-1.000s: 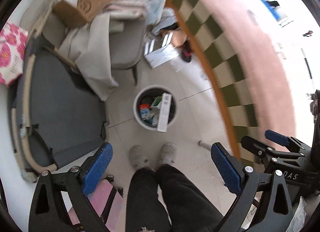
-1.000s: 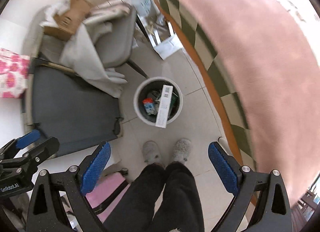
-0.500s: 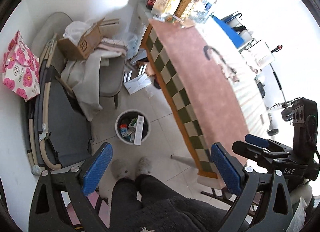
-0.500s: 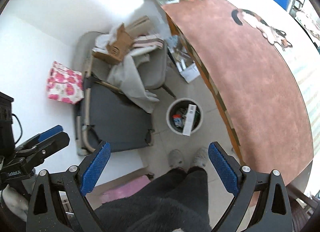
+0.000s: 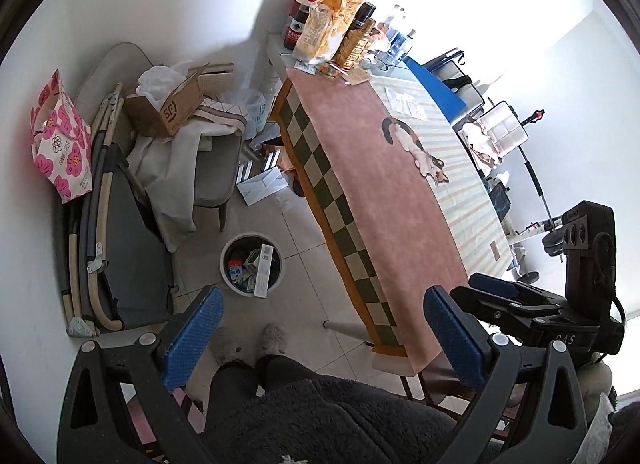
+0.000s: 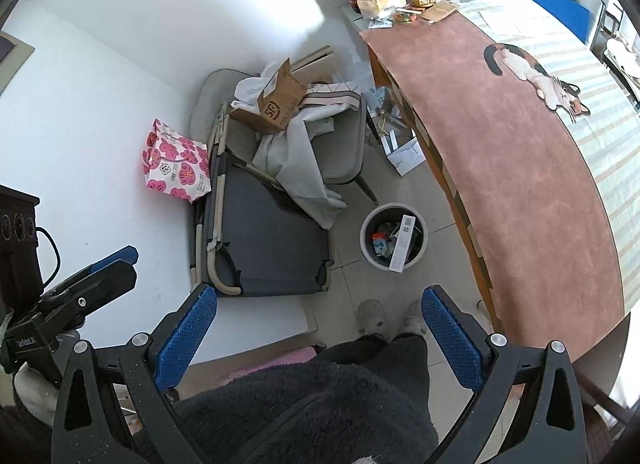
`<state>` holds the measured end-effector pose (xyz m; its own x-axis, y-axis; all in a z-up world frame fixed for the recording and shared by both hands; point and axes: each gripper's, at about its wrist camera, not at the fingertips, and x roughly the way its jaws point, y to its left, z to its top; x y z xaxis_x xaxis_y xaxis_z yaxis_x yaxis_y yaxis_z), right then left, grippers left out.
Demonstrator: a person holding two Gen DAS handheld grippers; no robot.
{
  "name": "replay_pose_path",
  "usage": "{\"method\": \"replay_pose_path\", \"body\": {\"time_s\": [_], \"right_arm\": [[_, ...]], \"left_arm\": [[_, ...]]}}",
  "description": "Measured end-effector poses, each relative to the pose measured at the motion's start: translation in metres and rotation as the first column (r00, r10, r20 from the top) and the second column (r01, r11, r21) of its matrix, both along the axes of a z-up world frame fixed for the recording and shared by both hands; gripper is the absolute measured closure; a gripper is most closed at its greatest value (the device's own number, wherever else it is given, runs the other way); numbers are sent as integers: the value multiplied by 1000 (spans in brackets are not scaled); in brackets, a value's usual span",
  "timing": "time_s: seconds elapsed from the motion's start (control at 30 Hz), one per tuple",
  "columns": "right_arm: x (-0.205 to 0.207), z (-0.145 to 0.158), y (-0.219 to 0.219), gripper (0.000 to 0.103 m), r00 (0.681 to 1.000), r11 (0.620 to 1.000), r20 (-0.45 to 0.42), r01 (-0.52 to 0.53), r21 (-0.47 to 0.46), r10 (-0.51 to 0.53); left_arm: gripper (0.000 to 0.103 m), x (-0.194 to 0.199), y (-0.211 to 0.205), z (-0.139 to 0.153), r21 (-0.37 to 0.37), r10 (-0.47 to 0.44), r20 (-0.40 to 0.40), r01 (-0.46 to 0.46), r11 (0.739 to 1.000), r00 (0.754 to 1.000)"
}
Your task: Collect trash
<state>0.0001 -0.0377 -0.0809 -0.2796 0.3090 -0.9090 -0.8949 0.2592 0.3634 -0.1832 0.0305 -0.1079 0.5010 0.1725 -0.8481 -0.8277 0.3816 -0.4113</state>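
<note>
From the left wrist camera, the left gripper (image 5: 322, 334) has its blue-padded jaws spread wide apart with nothing between them, only floor tiles and the person's grey slippers (image 5: 275, 338) showing through the gap. The round white trash bin (image 5: 253, 262) stands on the tiled floor beyond the slippers, beside the near corner of the table; a long white carton (image 5: 264, 271) leans against its rim, with smaller wrappers and boxes inside. To the bin's left a folded grey cot (image 5: 132, 264) leans at the wall, and behind it a grey chair (image 5: 214, 168) carries draped cloth and an open cardboard box (image 5: 166, 106). A pink flowered gift bag (image 5: 60, 140) hangs against the wall. The long table wears a pink tablecloth (image 5: 384, 204) with a checked border and a cat picture, and snack bags and bottles crowd its far end. The right gripper (image 5: 496, 288) is visible at the right edge.

From the right wrist camera, the right gripper (image 6: 320, 324) also stands fully open and empty, its jaws having just finished widening. The trash bin (image 6: 394, 238) sits ahead on the floor between cot (image 6: 264, 240) and tablecloth (image 6: 520, 168), the white carton (image 6: 402, 244) propped across it. The left gripper (image 6: 100, 268) shows at the left edge.
</note>
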Motion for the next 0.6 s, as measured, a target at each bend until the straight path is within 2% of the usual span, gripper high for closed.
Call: {"method": "replay_pose_path", "body": {"time_s": [0.6], "right_arm": [[-6, 10, -11, 0, 1000, 1000, 11, -2, -9, 2]], "left_arm": [[1, 0, -14, 4, -6, -26, -2, 26, 1000, 1000]]}}
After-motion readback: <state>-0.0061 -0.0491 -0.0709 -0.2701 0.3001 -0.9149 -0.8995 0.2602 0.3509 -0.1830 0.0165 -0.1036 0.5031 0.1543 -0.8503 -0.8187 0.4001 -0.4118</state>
